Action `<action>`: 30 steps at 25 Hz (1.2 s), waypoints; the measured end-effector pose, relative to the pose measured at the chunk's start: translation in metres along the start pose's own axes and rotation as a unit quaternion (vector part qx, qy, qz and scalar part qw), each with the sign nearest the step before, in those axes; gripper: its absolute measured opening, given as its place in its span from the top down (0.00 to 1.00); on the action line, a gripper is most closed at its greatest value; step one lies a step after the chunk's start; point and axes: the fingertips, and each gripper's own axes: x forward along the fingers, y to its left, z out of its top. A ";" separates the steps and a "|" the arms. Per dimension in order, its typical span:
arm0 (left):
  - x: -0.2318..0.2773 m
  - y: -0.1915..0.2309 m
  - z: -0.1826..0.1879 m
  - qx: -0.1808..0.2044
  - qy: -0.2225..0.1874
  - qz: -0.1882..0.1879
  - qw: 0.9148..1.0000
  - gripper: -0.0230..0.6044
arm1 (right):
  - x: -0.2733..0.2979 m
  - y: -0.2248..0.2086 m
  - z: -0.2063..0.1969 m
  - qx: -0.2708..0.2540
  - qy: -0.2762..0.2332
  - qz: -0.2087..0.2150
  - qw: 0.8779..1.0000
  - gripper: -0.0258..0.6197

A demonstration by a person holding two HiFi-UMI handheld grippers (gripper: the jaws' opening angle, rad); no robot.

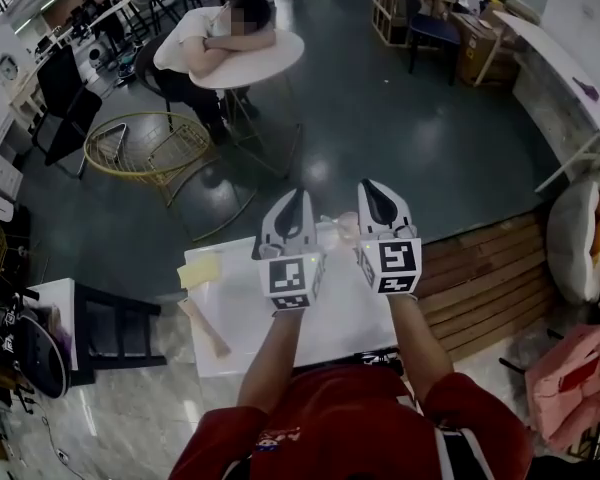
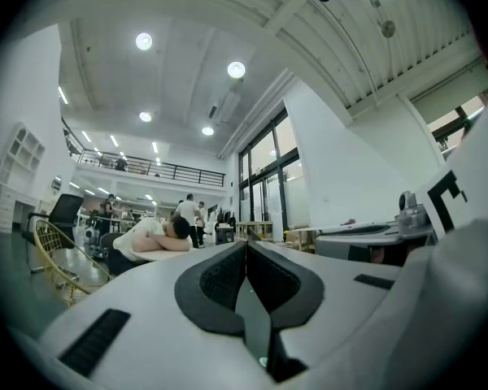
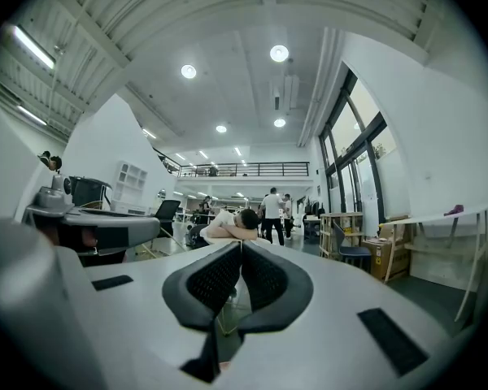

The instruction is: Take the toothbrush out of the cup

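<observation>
I am holding the left gripper and right gripper level toward twelve o'clock above the white table, both with jaws pressed together and empty, ready to reach.

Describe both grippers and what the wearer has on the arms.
Both the left gripper and right gripper are white tapered shells with black textured pads. Each carries a cube of black-and-white square markers. The person wears a red short-sleeved shirt.
</observation>
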 end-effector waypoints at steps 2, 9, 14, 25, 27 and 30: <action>0.001 0.003 -0.003 -0.002 0.002 -0.004 1.000 0.92 | 0.002 0.003 -0.001 -0.003 0.001 -0.002 1.000 0.91; -0.002 0.008 -0.006 -0.007 0.002 -0.011 1.000 0.92 | 0.009 0.009 -0.012 -0.004 0.014 -0.012 1.000 0.91; -0.001 0.016 -0.014 -0.009 0.006 -0.006 1.000 0.92 | 0.016 0.011 -0.028 -0.010 0.026 -0.012 1.000 0.91; 0.001 0.019 -0.034 -0.016 0.027 -0.008 0.999 0.92 | 0.015 0.036 -0.108 -0.003 0.125 0.038 0.991 0.73; 0.001 0.019 -0.036 -0.017 0.030 -0.008 0.999 0.92 | 0.013 0.040 -0.125 -0.010 0.144 0.044 0.989 0.71; 0.001 0.018 -0.037 -0.018 0.033 -0.006 0.999 0.92 | 0.011 0.044 -0.149 -0.018 0.175 0.056 0.983 0.69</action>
